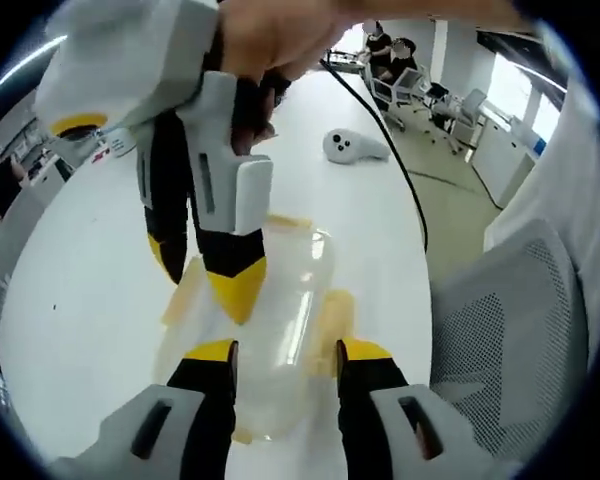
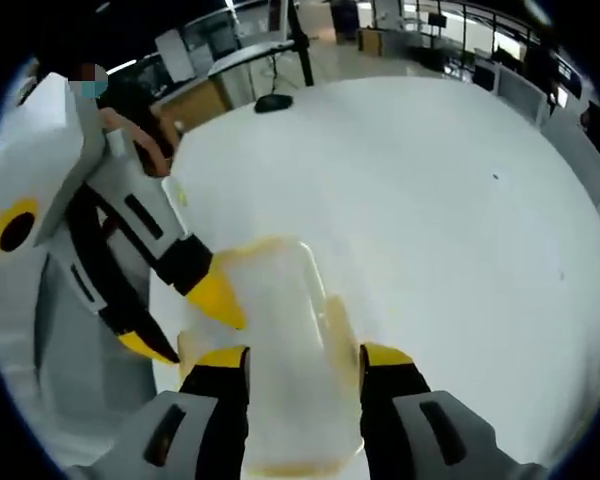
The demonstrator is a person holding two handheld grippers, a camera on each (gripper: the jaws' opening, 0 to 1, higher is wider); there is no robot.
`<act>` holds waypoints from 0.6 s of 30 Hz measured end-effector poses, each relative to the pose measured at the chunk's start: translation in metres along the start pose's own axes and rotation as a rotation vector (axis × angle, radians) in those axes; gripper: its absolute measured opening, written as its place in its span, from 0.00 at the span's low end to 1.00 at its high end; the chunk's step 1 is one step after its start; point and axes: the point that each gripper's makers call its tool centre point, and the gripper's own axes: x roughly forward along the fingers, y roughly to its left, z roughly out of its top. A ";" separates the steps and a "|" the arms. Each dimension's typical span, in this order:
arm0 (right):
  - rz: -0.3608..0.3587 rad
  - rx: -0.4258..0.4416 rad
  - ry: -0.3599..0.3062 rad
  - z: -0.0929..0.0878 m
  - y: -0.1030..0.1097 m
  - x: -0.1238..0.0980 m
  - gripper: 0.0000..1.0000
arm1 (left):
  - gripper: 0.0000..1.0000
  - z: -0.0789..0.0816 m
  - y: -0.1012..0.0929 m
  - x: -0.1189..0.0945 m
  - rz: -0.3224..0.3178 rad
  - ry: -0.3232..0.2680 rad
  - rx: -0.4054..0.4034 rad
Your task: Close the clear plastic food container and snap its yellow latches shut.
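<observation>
Lid on, latches still to snap.
Both spread claws, left claw (image 1: 283,352) and right claw (image 2: 303,358), straddle the clear container (image 1: 270,330) on the worktop (image 2: 430,200); yellow latch (image 1: 332,318) at 3 o'clock looks unsnapped.

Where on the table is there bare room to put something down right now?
Open white table stretches beyond the clear container, out to the black object at the far edge. In the left gripper view, bare table lies beside the container too. Crowded around the container itself: left gripper and right gripper both straddle it.
</observation>
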 end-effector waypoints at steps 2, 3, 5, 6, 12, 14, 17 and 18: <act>0.013 0.003 0.012 0.001 0.001 0.001 0.42 | 0.41 -0.001 0.000 0.000 0.011 0.009 0.024; 0.020 0.002 0.021 0.001 0.001 0.001 0.42 | 0.41 -0.001 0.000 0.000 0.016 0.012 0.036; 0.028 -0.004 0.032 0.001 0.001 0.002 0.43 | 0.41 -0.002 -0.001 0.001 0.029 0.018 0.061; 0.038 0.011 0.047 0.000 0.001 0.002 0.43 | 0.41 -0.003 -0.001 0.002 0.035 0.023 0.075; 0.069 -0.012 0.088 0.001 0.001 0.005 0.43 | 0.38 -0.004 0.002 0.003 0.075 0.040 0.136; 0.082 -0.021 0.100 0.001 0.002 0.005 0.42 | 0.37 -0.005 0.003 0.003 0.089 0.050 0.157; 0.100 -0.037 0.124 0.001 0.002 0.007 0.42 | 0.38 -0.006 0.002 0.005 0.107 0.068 0.212; 0.107 -0.043 0.130 0.001 0.002 0.007 0.42 | 0.38 -0.006 0.002 0.005 0.111 0.068 0.213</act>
